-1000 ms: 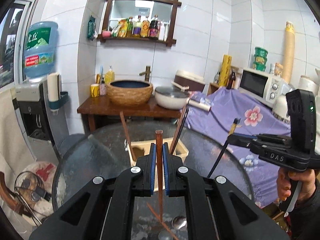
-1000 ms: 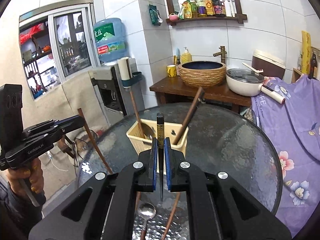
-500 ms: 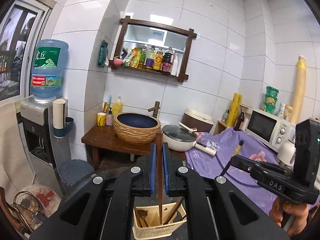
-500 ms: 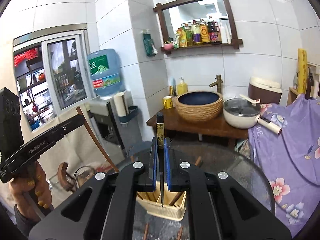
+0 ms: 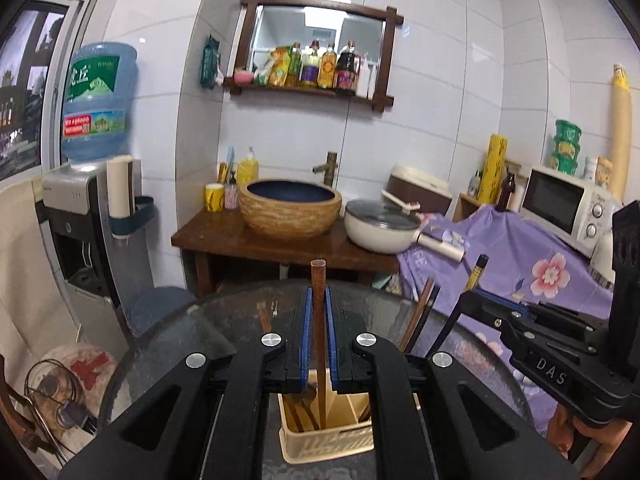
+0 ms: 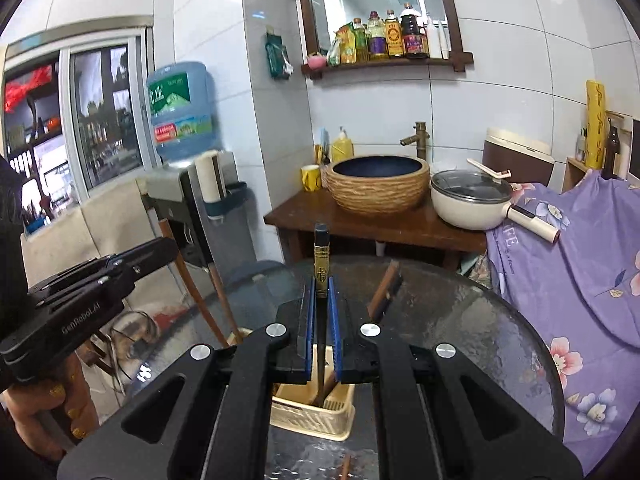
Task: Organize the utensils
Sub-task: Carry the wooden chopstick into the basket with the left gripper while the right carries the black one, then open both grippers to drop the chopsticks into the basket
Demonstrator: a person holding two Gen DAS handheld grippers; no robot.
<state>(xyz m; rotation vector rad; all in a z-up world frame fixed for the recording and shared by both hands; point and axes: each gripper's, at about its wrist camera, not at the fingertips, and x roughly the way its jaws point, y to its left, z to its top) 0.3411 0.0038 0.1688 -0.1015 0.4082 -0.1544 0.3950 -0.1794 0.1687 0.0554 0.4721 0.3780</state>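
My left gripper (image 5: 317, 296) is shut on a brown wooden chopstick (image 5: 318, 276) held upright; its lower end dips into the beige utensil basket (image 5: 328, 444) on the round glass table (image 5: 180, 344). My right gripper (image 6: 321, 284) is shut on a black chopstick with a gold band (image 6: 321, 256), its tip down in the same basket (image 6: 308, 416). Each gripper shows in the other's view: the right one (image 5: 466, 300) at the right, the left one (image 6: 164, 248) at the left. Other brown utensils (image 5: 420, 312) lean in the basket.
Behind the table stands a wooden stand (image 5: 224, 240) with a woven basin (image 5: 290, 210) and a white pot (image 5: 380, 228). A water dispenser (image 5: 80, 208) is at left, a purple flowered cloth (image 6: 580, 260) at right. A loose chopstick (image 6: 346, 466) lies on the glass.
Both grippers have moved forward over the basket with their chopsticks. The basket, earlier ahead of the fingers, now sits right under them, and both sticks' lower ends reach into it.
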